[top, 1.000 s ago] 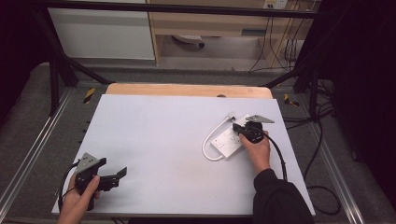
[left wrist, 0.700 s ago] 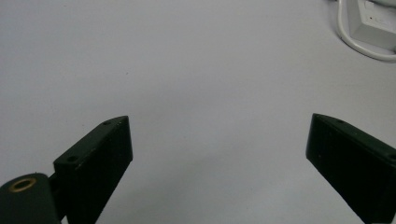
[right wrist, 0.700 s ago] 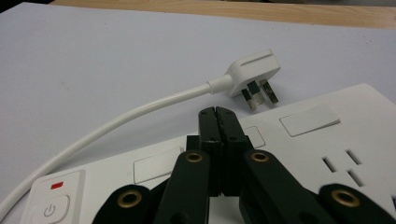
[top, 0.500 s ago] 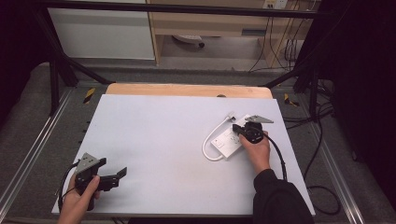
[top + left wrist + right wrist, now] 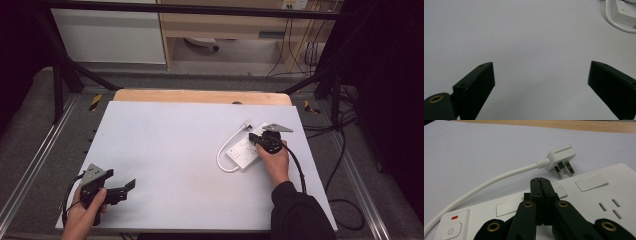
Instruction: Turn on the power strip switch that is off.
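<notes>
Tabletop [image 5: 190,145], pale grey sheet over a wooden board whose far edge [image 5: 200,96] shows as a strip; wide bare stretch across the middle and left, free for travel. Power strip [image 5: 245,151], white, lies flat toward the right side, clear of the right edge, one short end with a red-marked switch [image 5: 452,228]. Its white cable [image 5: 225,152] loops off the left of it and curls back to a three-pin plug [image 5: 561,160] lying on the sheet just beyond the strip's far side. Right gripper [image 5: 540,181] sits over the strip's top face, jaws pressed together with nothing between. Left gripper [image 5: 131,185] low at near-left corner, close to the front edge, jaws spread wide over bare sheet
</notes>
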`<state>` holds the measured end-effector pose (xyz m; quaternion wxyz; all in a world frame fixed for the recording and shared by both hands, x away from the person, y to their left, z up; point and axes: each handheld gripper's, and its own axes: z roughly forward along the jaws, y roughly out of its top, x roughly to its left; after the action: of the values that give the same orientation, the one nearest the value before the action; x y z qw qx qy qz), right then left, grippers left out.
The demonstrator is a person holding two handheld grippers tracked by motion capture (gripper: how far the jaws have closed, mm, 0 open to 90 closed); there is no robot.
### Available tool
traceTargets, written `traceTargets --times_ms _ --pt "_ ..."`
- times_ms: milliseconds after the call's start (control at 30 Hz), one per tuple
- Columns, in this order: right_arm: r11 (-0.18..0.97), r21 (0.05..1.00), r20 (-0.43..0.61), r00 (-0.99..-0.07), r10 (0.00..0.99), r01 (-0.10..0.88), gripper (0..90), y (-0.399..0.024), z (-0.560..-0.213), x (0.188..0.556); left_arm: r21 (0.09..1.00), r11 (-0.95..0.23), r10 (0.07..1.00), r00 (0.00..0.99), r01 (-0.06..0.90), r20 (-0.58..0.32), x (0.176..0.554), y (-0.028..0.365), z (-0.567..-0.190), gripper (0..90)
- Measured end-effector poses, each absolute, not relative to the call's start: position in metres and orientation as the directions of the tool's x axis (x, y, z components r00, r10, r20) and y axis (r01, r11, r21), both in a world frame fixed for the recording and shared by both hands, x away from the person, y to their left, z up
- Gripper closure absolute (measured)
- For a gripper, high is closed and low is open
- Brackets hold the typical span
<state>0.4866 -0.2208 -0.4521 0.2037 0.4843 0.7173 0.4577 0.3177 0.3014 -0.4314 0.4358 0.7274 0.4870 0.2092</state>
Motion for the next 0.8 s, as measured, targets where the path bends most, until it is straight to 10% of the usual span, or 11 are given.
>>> traceTargets --times_ms 800 --pt "0.1 0.848 0.157 -0.428 0.89 0.52 90.0 -0.227 -0.438 0.491 0.84 -0.124 0.896 0.423 0.528 -0.133 0.318 0.304 -0.431 7.2"
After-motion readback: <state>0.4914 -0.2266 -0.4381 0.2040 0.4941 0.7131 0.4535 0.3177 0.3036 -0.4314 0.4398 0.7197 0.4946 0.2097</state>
